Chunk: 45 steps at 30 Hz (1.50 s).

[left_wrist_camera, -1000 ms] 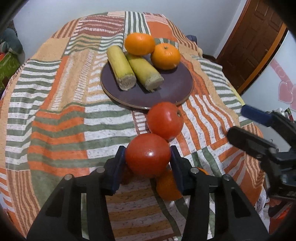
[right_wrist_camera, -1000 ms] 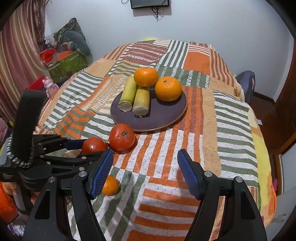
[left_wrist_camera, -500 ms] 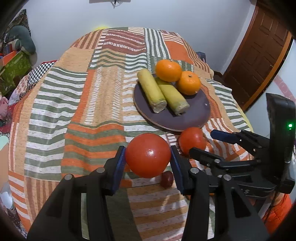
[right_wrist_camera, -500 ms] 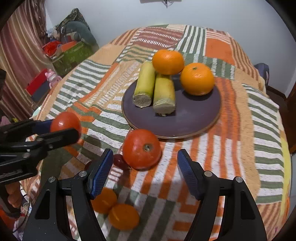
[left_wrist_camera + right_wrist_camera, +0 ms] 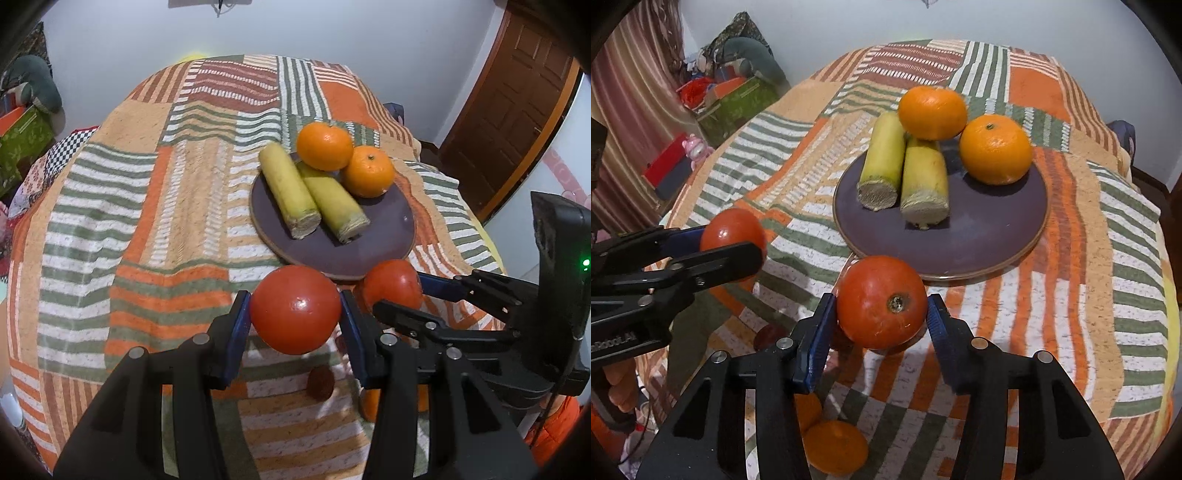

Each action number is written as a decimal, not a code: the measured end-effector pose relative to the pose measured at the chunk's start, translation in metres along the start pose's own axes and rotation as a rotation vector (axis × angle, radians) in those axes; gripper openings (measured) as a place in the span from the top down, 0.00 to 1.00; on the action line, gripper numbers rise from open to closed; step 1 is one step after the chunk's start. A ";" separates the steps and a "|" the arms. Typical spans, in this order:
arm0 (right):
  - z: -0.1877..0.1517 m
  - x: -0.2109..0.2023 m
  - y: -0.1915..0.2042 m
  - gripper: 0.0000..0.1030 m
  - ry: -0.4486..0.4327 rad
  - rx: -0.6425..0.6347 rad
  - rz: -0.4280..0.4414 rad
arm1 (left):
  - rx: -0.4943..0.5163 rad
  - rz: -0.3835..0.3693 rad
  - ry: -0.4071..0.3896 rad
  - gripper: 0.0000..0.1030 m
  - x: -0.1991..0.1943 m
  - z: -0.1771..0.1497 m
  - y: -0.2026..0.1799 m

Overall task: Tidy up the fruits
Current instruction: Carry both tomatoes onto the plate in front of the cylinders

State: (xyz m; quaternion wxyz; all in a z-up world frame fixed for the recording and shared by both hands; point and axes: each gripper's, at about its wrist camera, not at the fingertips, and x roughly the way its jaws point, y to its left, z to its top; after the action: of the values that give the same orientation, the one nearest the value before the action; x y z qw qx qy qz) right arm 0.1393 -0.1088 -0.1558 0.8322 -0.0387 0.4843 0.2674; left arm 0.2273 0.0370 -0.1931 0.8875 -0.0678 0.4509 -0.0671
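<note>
My left gripper (image 5: 294, 318) is shut on a red tomato (image 5: 295, 309) and holds it above the cloth, in front of the dark plate (image 5: 384, 236). It also shows at the left of the right wrist view (image 5: 733, 236). My right gripper (image 5: 881, 319) is closed around a second red tomato (image 5: 882, 302) just before the plate's (image 5: 990, 236) near rim; both pads touch it. The plate holds two oranges (image 5: 932, 111) (image 5: 996, 148) and two cut yellow-green stalks (image 5: 884, 162) (image 5: 924, 181).
A striped patchwork cloth (image 5: 147, 206) covers the round table. Small oranges (image 5: 834, 446) and a dark red small fruit (image 5: 320, 382) lie near the table's front edge. A brown door (image 5: 517, 110) stands right; boxes and toys (image 5: 731, 92) stand left.
My right gripper moved forward and closed on the second tomato. My left gripper, still holding its tomato, shifted a little and now faces the plate more squarely.
</note>
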 end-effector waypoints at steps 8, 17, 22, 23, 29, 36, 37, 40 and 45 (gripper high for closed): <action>0.019 -0.010 -0.021 0.55 -0.061 0.033 -0.023 | 0.009 -0.021 -0.011 0.54 0.014 0.023 -0.011; 0.029 0.006 -0.036 0.55 -0.051 0.046 -0.043 | 0.022 -0.030 0.021 0.55 0.050 0.039 -0.021; 0.028 0.013 -0.042 0.55 -0.046 0.047 -0.046 | -0.010 -0.043 0.044 0.54 0.066 0.042 -0.016; 0.028 0.013 -0.043 0.54 -0.049 0.049 -0.037 | -0.012 -0.041 0.048 0.54 0.068 0.042 -0.015; 0.028 0.015 -0.042 0.54 -0.054 0.033 -0.040 | -0.020 -0.026 0.066 0.54 0.078 0.040 -0.014; 0.027 0.012 -0.047 0.48 -0.049 0.053 -0.026 | -0.029 -0.002 0.052 0.43 0.071 0.038 -0.014; 0.027 0.010 -0.048 0.44 -0.052 0.056 -0.029 | -0.034 0.002 0.042 0.40 0.067 0.037 -0.013; 0.025 0.001 -0.048 0.39 -0.070 0.063 -0.032 | -0.032 0.001 0.032 0.39 0.057 0.034 -0.013; 0.021 -0.019 -0.042 0.39 -0.095 0.051 -0.051 | 0.014 0.018 -0.003 0.39 0.027 0.028 -0.021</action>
State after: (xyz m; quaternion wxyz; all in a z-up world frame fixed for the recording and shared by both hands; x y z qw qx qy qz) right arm 0.1689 -0.1457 -0.1367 0.8616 -0.0170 0.4497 0.2350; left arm 0.2643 0.0133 -0.1947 0.8891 -0.0575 0.4497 -0.0622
